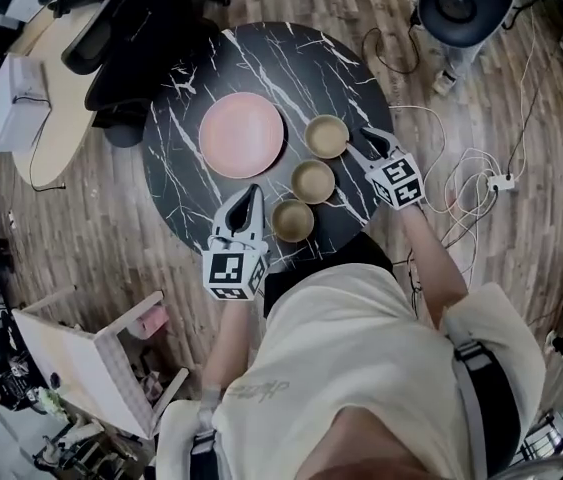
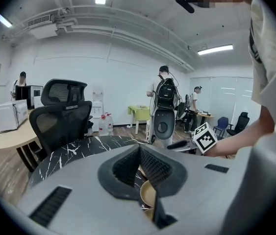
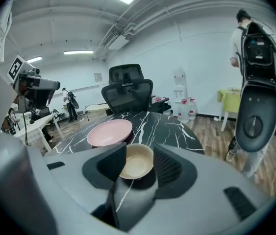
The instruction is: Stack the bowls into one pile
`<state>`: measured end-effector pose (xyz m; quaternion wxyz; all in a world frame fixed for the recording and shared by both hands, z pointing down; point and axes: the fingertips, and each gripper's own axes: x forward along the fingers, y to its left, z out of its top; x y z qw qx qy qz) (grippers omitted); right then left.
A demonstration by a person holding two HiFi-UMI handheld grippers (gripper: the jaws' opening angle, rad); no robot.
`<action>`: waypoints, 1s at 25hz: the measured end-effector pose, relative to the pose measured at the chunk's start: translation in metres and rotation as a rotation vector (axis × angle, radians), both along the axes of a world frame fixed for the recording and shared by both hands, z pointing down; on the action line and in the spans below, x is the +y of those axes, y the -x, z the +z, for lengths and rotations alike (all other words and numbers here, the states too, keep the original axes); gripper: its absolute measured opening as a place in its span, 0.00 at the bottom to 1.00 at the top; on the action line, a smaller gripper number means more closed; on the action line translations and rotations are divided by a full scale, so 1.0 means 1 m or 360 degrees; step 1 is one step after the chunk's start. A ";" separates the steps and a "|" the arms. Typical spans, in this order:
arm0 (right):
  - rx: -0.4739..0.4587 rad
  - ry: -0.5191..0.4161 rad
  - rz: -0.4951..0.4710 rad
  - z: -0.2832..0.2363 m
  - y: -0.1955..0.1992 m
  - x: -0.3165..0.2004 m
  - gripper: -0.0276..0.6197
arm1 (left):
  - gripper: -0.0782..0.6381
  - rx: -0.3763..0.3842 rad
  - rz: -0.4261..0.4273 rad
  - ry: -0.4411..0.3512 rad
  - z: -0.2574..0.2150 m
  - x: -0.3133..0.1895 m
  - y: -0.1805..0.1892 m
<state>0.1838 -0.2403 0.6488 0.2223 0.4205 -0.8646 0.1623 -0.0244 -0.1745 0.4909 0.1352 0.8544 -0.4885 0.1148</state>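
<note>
Right forearm stretched out over the table [image 1: 186, 183], right hand-held gripper [image 1: 358, 143] angled down, jaws wide, just beside the far bowl [image 1: 327, 135]. In the right gripper view that bowl sits between the pads, not pinched. Left arm pulled in closer, left hand-held gripper [image 1: 249, 200] jaws together, empty, just left of the near bowl [image 1: 292, 219]. Middle bowl [image 1: 313, 180] between them. Three tan bowls, upright, unstacked, in a diagonal row right of the pink plate [image 1: 242, 135].

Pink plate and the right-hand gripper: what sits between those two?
One tan bowl, the farthest of three, sits between the pink plate and the right gripper. The head view shows it plainly.
</note>
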 end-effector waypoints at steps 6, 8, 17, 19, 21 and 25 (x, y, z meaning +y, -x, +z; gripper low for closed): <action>0.0007 0.0058 -0.0003 0.025 -0.002 -0.024 0.30 | 0.14 0.0002 -0.0039 0.0039 0.005 -0.012 -0.004; -0.0004 0.0097 -0.0009 0.033 -0.001 -0.029 0.30 | 0.14 0.0016 -0.0052 0.0050 0.007 -0.017 -0.006; -0.0009 0.0263 0.0016 0.070 0.000 -0.045 0.28 | 0.14 0.0012 -0.0118 0.0085 0.016 -0.034 -0.003; -0.0005 0.0292 0.0008 0.077 0.001 -0.045 0.28 | 0.14 0.0006 -0.0127 0.0105 0.019 -0.035 -0.001; -0.0007 0.0313 0.0008 0.081 0.003 -0.046 0.28 | 0.14 -0.0001 -0.0135 0.0126 0.024 -0.036 0.001; -0.0005 0.0358 0.0007 0.089 0.008 -0.048 0.27 | 0.14 0.0006 -0.0150 0.0158 0.031 -0.038 0.002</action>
